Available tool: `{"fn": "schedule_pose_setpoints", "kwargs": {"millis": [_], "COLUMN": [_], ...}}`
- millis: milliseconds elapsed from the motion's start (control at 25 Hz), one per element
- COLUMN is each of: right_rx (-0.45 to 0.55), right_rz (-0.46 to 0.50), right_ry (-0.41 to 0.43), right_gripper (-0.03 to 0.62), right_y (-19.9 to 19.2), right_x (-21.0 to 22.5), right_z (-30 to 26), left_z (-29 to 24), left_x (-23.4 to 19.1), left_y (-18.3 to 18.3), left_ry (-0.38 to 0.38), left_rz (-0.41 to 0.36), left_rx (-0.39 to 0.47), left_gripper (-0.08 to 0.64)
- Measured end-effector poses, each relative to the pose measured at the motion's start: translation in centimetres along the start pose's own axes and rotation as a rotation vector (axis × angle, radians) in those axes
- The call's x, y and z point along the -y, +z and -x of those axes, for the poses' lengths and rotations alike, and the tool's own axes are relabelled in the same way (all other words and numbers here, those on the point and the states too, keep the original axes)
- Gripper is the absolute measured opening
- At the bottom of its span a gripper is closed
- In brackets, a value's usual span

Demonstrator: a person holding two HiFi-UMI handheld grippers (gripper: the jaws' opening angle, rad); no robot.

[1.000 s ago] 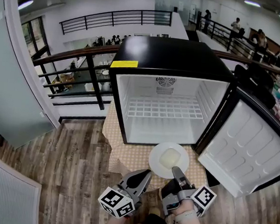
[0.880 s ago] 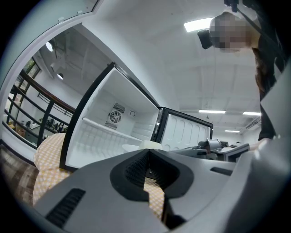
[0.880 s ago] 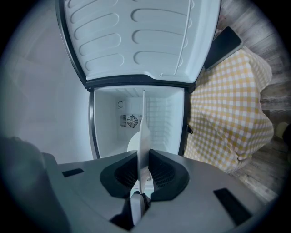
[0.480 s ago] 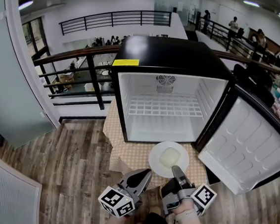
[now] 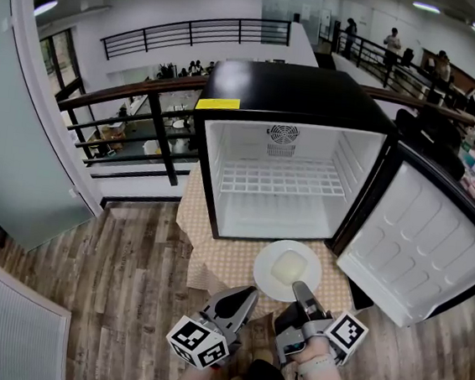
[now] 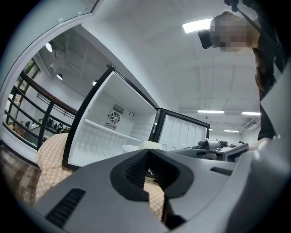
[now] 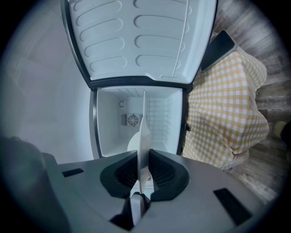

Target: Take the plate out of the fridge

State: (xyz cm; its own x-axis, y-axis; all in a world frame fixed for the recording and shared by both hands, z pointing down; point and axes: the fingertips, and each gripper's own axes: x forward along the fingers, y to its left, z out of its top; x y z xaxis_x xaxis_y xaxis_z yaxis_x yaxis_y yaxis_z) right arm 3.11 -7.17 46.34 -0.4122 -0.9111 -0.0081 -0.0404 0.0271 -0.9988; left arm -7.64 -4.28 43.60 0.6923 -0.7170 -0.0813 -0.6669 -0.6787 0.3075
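The black mini fridge (image 5: 293,98) stands open on a table with a yellow checked cloth (image 5: 221,268), its door (image 5: 421,246) swung out to the right. The wire shelf (image 5: 279,181) inside is bare. A white plate (image 5: 286,270) carrying a pale yellow block is in front of the fridge opening, over the cloth. My right gripper (image 5: 297,290) is shut on the plate's near rim; in the right gripper view the plate (image 7: 143,136) runs edge-on between the jaws of the right gripper (image 7: 143,157). My left gripper (image 5: 246,295) hangs left of the plate, shut and empty; the left gripper (image 6: 148,154) shows its jaws touching.
A black railing (image 5: 145,108) runs behind the fridge, with a lower floor beyond it. A glass wall (image 5: 25,120) stands at the left. The floor (image 5: 125,291) is wood plank. A flat black thing (image 7: 218,48) lies at the cloth's edge below the door. People stand on the far walkway (image 5: 396,41).
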Motion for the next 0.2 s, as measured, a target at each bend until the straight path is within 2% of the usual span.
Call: {"fn": "schedule_pose_setpoints", "kwargs": {"millis": [200], "right_rx": [0.001], "right_rz": [-0.003], "right_ry": [-0.008], "right_gripper": [0.055], "right_y": [-0.49], "right_x": [0.35], "right_z": [0.49], "left_z": [0.68], "left_x": [0.02], "left_y": [0.02], "left_ry": [0.005], "left_rz": [-0.001], "left_rx": [0.002], "left_gripper": [0.009]}}
